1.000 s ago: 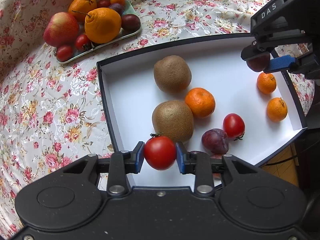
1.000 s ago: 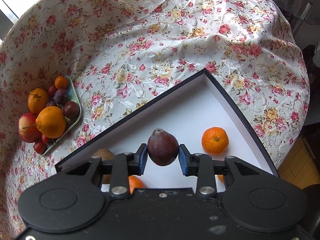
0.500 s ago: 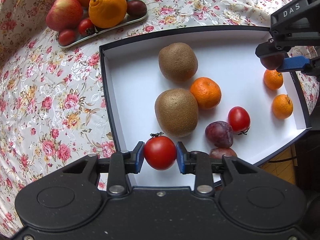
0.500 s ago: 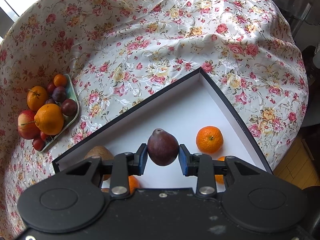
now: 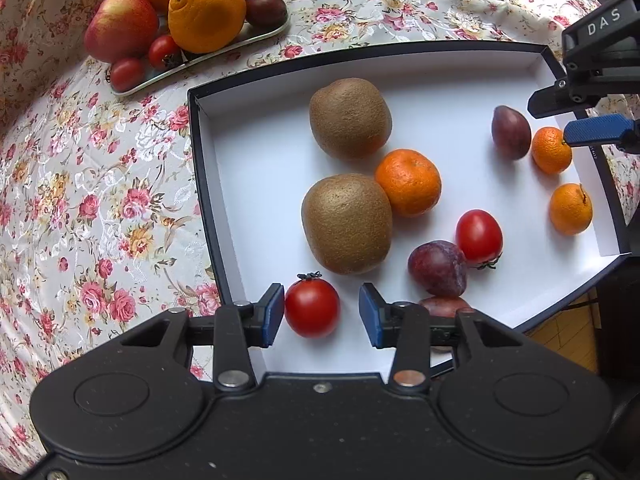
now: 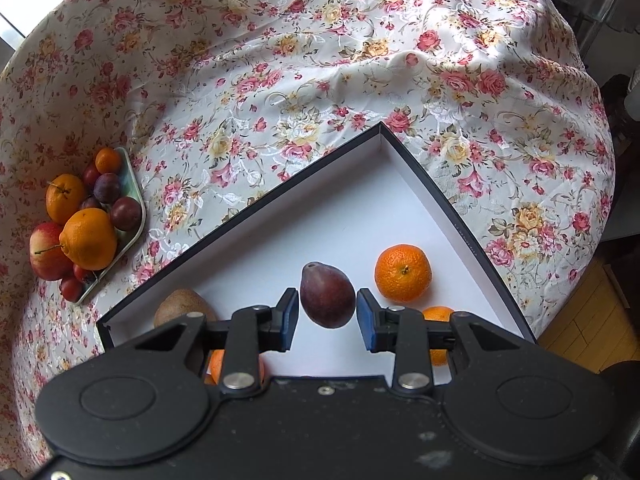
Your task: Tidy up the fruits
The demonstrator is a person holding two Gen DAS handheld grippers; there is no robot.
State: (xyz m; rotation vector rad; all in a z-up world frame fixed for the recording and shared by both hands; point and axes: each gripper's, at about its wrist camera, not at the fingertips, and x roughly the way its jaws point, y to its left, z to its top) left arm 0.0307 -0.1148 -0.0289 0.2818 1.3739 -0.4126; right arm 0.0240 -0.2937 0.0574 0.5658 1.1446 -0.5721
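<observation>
Left wrist view. The left gripper (image 5: 322, 314) stands with its blue pads spread; a red tomato (image 5: 312, 308) lies between them on the white floor of the box (image 5: 248, 184), close to the left pad and clear of the right one. Beyond it lie two kiwis, the nearer kiwi (image 5: 347, 223) touching a mandarin (image 5: 408, 182) and the farther kiwi (image 5: 350, 118) just behind. To the right sit a second tomato (image 5: 479, 236) against a plum (image 5: 437, 268), with another plum (image 5: 442, 306) partly hidden behind the right finger. Near the far right wall are two small mandarins (image 5: 551, 149) (image 5: 570, 209) and a dark pointed plum (image 5: 511, 132), resting on the box floor below the right gripper (image 5: 576, 118) (its fingers are parted, neither touching the fruit). On the floral tablecloth (image 5: 100, 200), a green tray (image 5: 272, 30) carries an apple, oranges, small tomatoes and plums.

Right wrist view. The right gripper (image 6: 326, 314) is spread; the dark pointed plum (image 6: 327, 295) sits between the pads, with a narrow gap visible on each side. A mandarin (image 6: 403, 273) lies just to its right, a kiwi (image 6: 182, 308) to the left. The green tray (image 6: 134, 200) of fruit stands well apart, at the left.
</observation>
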